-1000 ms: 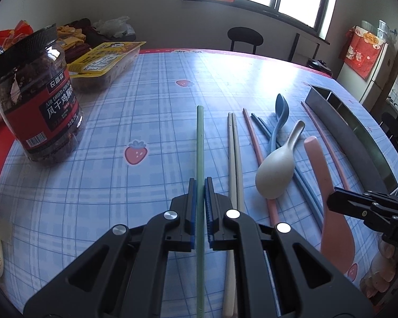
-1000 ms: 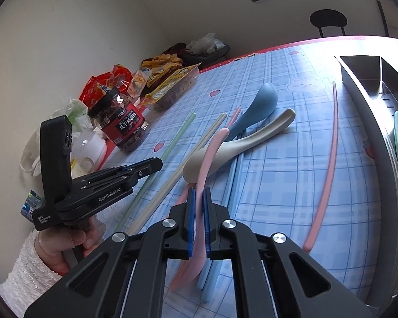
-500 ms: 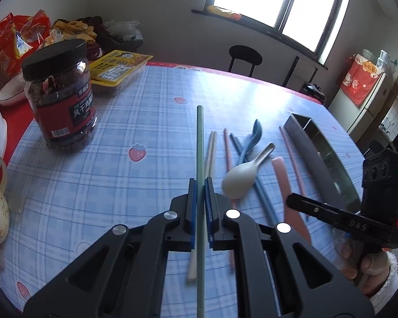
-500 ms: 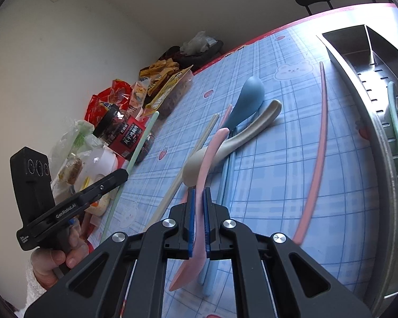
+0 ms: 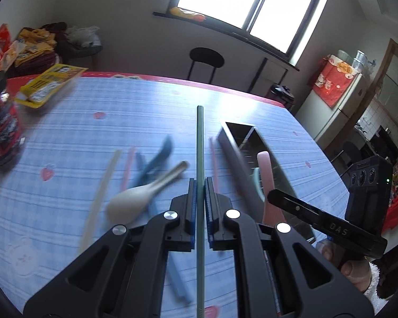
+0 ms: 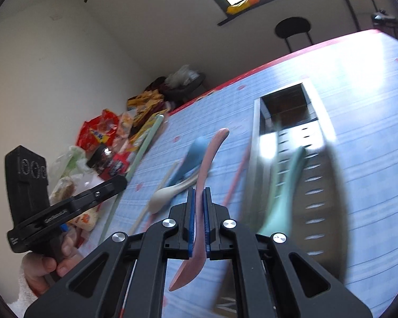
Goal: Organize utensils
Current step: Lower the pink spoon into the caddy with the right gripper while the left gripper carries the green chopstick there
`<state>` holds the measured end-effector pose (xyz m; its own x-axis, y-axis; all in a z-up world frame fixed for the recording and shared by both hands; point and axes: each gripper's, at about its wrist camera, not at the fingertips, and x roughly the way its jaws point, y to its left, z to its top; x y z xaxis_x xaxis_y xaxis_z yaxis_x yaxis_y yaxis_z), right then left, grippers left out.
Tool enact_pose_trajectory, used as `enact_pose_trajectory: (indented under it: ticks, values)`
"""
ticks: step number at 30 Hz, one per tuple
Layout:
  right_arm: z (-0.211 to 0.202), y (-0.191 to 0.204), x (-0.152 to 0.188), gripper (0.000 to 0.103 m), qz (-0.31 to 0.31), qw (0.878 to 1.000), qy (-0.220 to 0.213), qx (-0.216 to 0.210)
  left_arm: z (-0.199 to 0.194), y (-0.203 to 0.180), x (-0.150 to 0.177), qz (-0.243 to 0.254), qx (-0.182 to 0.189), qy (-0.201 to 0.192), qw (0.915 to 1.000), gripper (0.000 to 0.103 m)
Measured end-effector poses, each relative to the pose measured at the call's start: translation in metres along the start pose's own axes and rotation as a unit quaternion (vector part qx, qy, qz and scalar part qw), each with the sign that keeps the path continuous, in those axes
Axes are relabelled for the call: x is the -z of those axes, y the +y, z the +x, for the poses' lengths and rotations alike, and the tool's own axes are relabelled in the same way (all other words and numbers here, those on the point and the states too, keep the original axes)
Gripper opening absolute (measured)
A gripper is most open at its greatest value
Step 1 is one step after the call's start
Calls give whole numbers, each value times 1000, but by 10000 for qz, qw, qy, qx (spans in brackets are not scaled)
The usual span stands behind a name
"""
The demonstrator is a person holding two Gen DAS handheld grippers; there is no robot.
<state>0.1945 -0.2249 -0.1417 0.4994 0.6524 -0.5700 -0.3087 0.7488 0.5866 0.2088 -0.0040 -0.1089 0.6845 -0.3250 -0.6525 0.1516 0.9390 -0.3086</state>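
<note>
My left gripper point(image 5: 199, 185) is shut on a green chopstick point(image 5: 199, 143), held above the table and pointing at the far edge. My right gripper point(image 6: 198, 196) is shut on a pink spoon point(image 6: 212, 153), lifted off the table, handle forward. The metal utensil tray point(image 6: 254, 143) lies to the right, with a mint green spoon point(image 6: 284, 188) inside. On the blue checked cloth lie a beige spoon point(image 5: 140, 198), a blue spoon point(image 5: 161, 153), a beige chopstick point(image 5: 100, 190), pink chopsticks point(image 5: 212, 148) and blue chopsticks point(image 5: 176, 278). The left wrist view shows the right gripper point(image 5: 272, 193) with the pink spoon point(image 5: 265, 169) over the tray point(image 5: 233, 153).
A red-labelled jar point(image 5: 0, 132) and a yellow snack tray point(image 5: 47, 84) stand at the table's left. Snack bags point(image 6: 103, 135) pile up at the far left corner. A black stool point(image 5: 205, 61) stands beyond the far edge. A fridge point(image 5: 342, 100) is at the right.
Both grippers have risen and swung right toward the metal tray, carrying the green chopstick and the pink spoon. The pink spoon has come up off the table.
</note>
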Motion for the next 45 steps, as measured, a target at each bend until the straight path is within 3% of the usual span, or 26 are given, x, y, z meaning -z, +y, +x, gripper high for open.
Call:
enact_pose_trajectory:
  ticks: [6,13,20,27,45]
  values:
    - [-21,-31,-13,6,-258,9987,-164,419,42,-49,-5,-92,331,155,9993,10]
    - [-18,-48,-12,6,-204,9981,-115,563,96,-73,-11,-370,450,429,9974,10]
    - [-19,-54,-13,6,-222,9972,-124,702,128,-66,-10,-1224,518,380,9904,10]
    - [-12,-54,-13,6,-257,9969,-29,749,140,-57,-7,-1439,453,473,9874,10]
    - [6,-51,-14,9,-197,9964,61,821,142,-63,-12,-1228,395,522,9903,13]
